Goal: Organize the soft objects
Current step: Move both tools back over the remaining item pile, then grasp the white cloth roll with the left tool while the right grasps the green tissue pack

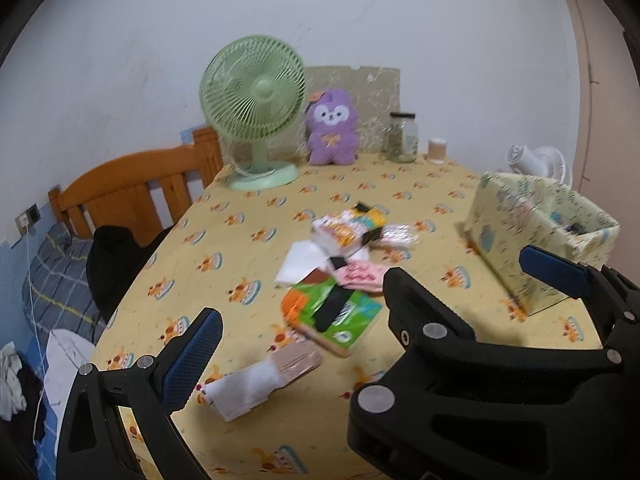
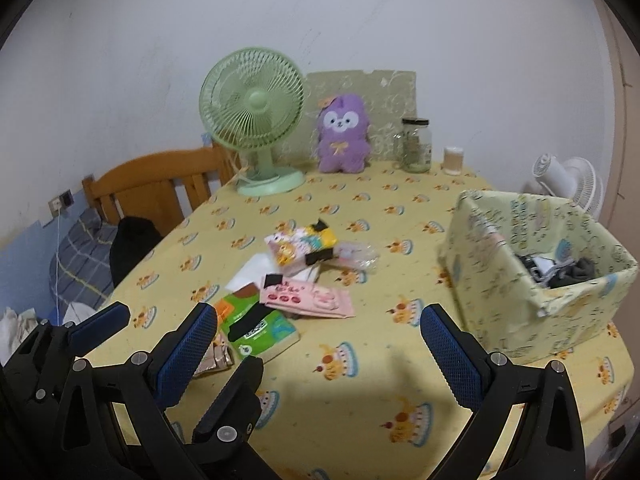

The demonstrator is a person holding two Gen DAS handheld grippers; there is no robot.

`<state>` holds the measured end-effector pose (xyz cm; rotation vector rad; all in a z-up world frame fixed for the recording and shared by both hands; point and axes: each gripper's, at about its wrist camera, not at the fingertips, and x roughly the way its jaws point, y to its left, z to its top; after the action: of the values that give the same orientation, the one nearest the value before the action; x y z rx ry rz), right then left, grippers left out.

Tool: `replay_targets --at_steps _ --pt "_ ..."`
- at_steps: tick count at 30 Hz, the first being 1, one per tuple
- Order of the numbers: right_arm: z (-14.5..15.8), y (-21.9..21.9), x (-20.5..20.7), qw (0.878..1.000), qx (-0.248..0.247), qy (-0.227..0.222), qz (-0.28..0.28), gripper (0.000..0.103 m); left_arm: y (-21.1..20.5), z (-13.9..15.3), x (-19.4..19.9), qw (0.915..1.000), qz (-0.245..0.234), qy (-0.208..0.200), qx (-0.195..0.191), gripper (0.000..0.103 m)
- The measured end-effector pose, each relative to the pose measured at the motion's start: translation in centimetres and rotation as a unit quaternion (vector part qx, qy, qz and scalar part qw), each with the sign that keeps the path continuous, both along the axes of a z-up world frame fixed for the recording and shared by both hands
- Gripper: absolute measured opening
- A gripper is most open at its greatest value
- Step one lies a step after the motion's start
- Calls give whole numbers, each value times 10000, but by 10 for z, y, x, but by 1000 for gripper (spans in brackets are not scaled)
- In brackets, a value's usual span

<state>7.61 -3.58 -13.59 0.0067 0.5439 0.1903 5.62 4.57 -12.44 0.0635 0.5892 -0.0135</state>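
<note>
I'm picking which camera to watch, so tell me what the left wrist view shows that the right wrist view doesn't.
Only the left wrist view shows the whole white-and-tan pack nearest the camera, plus the right gripper from the side.

Only the right wrist view shows dark clothing inside the patterned box and the left gripper at lower left.

Both show the green tissue pack, pink pack, purple plush and green fan.

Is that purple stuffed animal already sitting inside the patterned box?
No, the purple stuffed animal sits upright at the far edge of the table beside the green fan, well apart from the patterned box.
</note>
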Motion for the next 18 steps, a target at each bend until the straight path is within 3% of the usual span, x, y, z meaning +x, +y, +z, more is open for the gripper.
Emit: replay_targets --at_steps 18 --pt "-49 41 46 9967 -375 643 315 102 34 -49 33 9967 404 695 -79 103"
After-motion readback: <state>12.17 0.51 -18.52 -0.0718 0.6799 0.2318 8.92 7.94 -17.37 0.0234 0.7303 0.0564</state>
